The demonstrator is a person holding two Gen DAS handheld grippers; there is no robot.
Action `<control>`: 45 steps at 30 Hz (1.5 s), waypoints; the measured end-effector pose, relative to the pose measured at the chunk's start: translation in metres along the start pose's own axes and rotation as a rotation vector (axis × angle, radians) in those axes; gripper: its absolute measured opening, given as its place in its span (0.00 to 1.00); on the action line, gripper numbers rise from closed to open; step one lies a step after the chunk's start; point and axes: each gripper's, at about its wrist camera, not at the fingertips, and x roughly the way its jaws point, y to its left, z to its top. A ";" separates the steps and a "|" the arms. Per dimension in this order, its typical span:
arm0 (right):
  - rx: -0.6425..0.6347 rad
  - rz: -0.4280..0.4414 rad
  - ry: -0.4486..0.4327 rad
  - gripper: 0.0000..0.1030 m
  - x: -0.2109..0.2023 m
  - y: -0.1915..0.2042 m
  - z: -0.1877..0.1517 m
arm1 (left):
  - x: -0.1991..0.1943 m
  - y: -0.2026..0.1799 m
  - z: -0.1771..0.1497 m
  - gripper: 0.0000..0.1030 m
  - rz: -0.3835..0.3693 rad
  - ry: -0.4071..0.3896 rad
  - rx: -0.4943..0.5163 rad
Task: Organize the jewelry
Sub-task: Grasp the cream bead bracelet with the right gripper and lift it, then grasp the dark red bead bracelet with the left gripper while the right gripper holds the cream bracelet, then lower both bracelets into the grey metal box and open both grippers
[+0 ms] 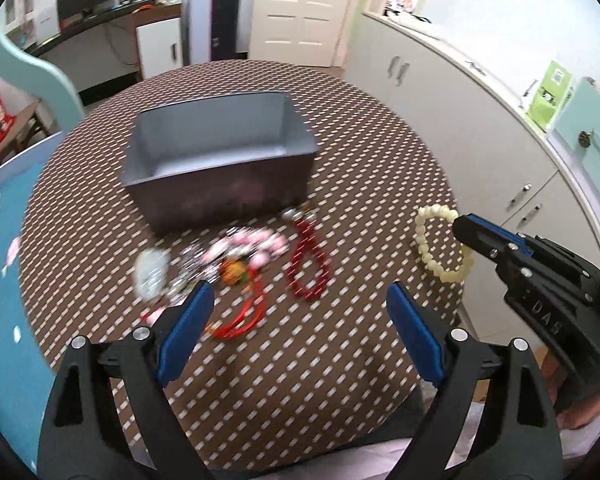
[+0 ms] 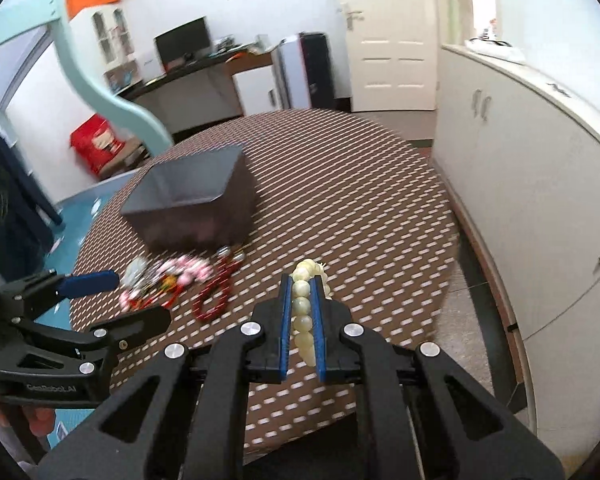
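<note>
The right gripper [image 2: 302, 312] pinches a cream bead bracelet [image 2: 305, 308] between its 2 blue pads, lifted over the table's [image 2: 360, 200] near right side. The left gripper [image 1: 300, 304] hovers with jaws spread, holding nothing. The bracelet looks light, limp and smooth-beaded, likely to slip or swing; a grip across the beads seems safest. Beyond lie a red bead bracelet [image 1: 306, 268], a red cord [image 1: 244, 316] and a blurred pink and pale tangle [image 1: 220, 256]. Farthest, the gray box [image 1: 220, 160] shows nothing inside.
</note>
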 end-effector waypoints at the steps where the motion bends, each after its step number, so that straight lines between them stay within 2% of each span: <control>1: 0.010 -0.004 -0.006 0.08 0.000 -0.006 0.002 | 0.006 -0.004 0.004 0.84 -0.013 0.005 0.005; 3: 0.027 -0.013 -0.012 0.08 0.001 -0.017 0.004 | 0.015 -0.009 0.010 0.68 -0.032 0.005 0.010; 4: 0.033 -0.013 -0.015 0.08 0.003 -0.022 0.004 | 0.023 -0.012 0.014 0.65 -0.048 0.012 0.008; 6: 0.054 -0.006 -0.020 0.08 0.005 -0.033 0.006 | 0.035 -0.015 0.018 0.51 -0.058 0.044 0.001; 14: 0.069 0.051 0.002 0.08 0.016 -0.046 0.008 | 0.077 -0.022 0.026 0.35 -0.011 0.157 -0.006; 17: 0.072 0.064 0.007 0.08 0.019 -0.048 0.009 | 0.085 -0.027 0.030 0.34 0.021 0.161 0.008; 19: 0.075 0.075 0.009 0.08 0.021 -0.049 0.011 | 0.091 -0.028 0.033 0.25 0.049 0.156 0.017; 20: 0.074 0.076 0.009 0.08 0.021 -0.049 0.012 | 0.092 -0.029 0.035 0.12 0.069 0.153 0.021; 21: 0.070 0.078 0.010 0.08 0.021 -0.048 0.012 | 0.092 -0.028 0.035 0.07 0.071 0.158 0.019; 29: 0.042 0.096 0.019 0.08 0.023 -0.033 0.017 | 0.083 -0.017 0.038 0.07 0.041 0.144 0.009; 39: -0.012 0.116 -0.031 0.08 0.009 -0.006 0.036 | 0.031 -0.009 0.049 0.07 -0.031 0.025 -0.008; 45: -0.071 0.129 -0.090 0.08 -0.001 0.017 0.058 | -0.009 -0.003 0.064 0.07 -0.076 -0.078 -0.026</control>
